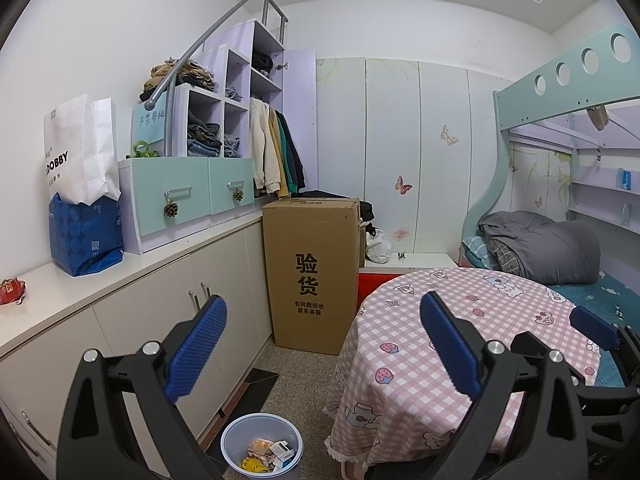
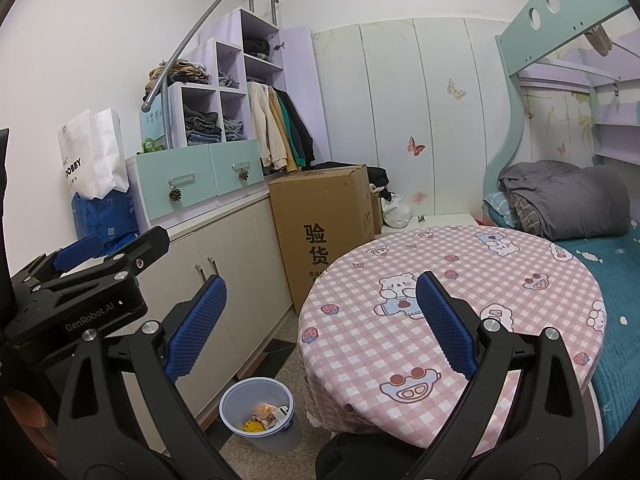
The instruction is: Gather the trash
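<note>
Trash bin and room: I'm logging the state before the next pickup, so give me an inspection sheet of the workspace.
Surface: round table under pink checked cloth, top bare.
Job's things: bin on floor beside table, wrappers inside; red wrapper on counter.
Clutter: bags, cardboard box, folded clothes on shelves.
Grippers: left claw open, empty; right claw open, empty.
Cables: nothing seen.
Surroundings: bunk bed with grey duvet, wardrobe doors with butterfly stickers.
</note>
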Action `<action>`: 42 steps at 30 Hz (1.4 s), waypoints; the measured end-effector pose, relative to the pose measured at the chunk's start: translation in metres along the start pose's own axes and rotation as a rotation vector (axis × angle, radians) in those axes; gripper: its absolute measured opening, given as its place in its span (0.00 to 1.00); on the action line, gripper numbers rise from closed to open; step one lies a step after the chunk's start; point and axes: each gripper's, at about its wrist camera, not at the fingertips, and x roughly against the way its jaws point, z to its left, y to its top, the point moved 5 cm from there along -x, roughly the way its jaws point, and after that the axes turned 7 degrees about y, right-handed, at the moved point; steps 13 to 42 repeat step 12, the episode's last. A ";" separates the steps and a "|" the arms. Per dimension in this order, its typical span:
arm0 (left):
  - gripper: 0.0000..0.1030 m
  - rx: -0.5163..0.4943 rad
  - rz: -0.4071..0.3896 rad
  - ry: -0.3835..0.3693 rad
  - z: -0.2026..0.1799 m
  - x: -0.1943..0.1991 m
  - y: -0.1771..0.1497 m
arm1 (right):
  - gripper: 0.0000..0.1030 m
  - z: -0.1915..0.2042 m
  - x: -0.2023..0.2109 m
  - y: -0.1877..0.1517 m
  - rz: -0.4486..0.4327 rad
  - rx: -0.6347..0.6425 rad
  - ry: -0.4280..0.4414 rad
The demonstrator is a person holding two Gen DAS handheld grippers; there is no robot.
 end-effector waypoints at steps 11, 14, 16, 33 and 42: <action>0.93 -0.007 0.013 -0.001 -0.001 -0.004 0.001 | 0.91 -0.003 -0.007 -0.012 0.020 -0.028 0.002; 0.93 -0.008 0.017 0.001 -0.001 -0.005 0.000 | 0.91 -0.004 -0.008 -0.014 0.024 -0.031 0.002; 0.93 -0.008 0.017 0.001 -0.001 -0.005 0.000 | 0.91 -0.004 -0.008 -0.014 0.024 -0.031 0.002; 0.93 -0.008 0.017 0.001 -0.001 -0.005 0.000 | 0.91 -0.004 -0.008 -0.014 0.024 -0.031 0.002; 0.93 -0.008 0.017 0.001 -0.001 -0.005 0.000 | 0.91 -0.004 -0.008 -0.014 0.024 -0.031 0.002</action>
